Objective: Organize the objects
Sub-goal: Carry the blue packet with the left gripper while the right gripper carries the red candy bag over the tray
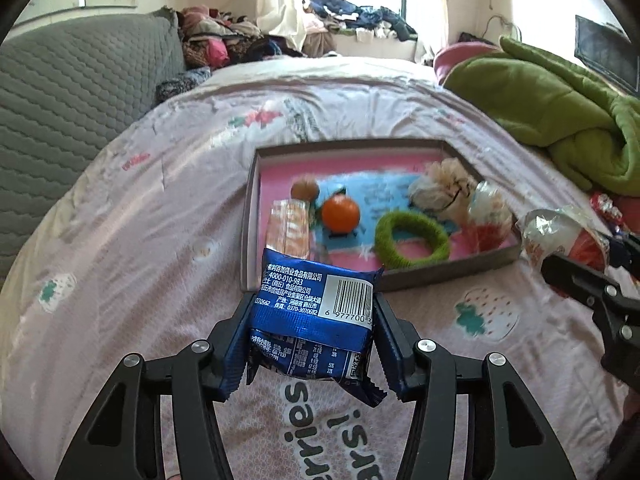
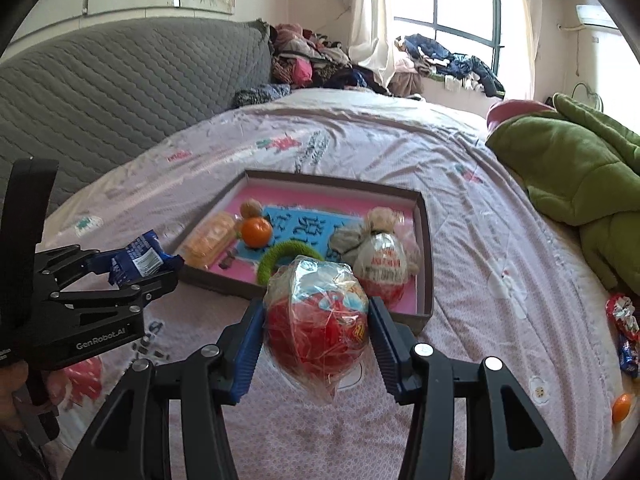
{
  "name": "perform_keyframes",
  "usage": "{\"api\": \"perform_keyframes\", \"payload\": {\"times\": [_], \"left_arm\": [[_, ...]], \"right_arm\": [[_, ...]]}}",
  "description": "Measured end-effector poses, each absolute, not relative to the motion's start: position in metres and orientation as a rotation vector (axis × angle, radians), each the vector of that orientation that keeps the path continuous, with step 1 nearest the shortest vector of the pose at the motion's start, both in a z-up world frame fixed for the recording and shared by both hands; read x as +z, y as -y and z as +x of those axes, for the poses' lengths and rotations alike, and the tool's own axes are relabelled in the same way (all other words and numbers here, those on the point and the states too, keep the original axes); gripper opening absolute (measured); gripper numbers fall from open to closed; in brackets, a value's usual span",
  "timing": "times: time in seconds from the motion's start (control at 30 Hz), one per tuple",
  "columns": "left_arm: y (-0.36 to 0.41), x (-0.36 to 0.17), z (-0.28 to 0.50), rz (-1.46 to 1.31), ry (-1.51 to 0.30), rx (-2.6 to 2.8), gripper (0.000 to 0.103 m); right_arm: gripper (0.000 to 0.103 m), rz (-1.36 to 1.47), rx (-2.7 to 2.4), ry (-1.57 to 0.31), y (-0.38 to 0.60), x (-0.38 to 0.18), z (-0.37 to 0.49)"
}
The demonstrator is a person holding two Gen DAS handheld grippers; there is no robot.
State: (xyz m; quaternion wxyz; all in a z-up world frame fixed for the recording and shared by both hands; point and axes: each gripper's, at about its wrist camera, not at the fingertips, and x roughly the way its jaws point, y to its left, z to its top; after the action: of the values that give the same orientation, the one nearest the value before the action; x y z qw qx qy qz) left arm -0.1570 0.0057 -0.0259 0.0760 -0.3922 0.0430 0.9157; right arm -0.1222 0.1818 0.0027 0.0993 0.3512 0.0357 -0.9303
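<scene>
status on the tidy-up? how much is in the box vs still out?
Done: orange, green ring and wrapped egg sit in the box. In hand: left hand-held gripper holds a blue snack packet, right hand-held gripper a red wrapped egg. Left: loose candies, small orange.

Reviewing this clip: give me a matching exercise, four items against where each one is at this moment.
Items:
1. blue snack packet
2. red wrapped egg
3. green ring
4. loose orange

Places:
A. lying in the box
B. on the bedspread, outside the box
C. clamped in the right gripper
D. clamped in the left gripper

Pairs: 1-D, 2-C, 3-A, 4-B
</scene>
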Motion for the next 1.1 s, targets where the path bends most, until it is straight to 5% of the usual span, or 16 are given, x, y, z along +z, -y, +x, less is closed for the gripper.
{"api": "perform_keyframes", "payload": {"times": [1.1], "left_arm": [[-0.021,0.062,-0.212,-0.985,-0.082,2.868,0.057]], "right_arm": [[0.051,0.788,-2.846,-0.078,-0.185,0.083,-0.168]]}}
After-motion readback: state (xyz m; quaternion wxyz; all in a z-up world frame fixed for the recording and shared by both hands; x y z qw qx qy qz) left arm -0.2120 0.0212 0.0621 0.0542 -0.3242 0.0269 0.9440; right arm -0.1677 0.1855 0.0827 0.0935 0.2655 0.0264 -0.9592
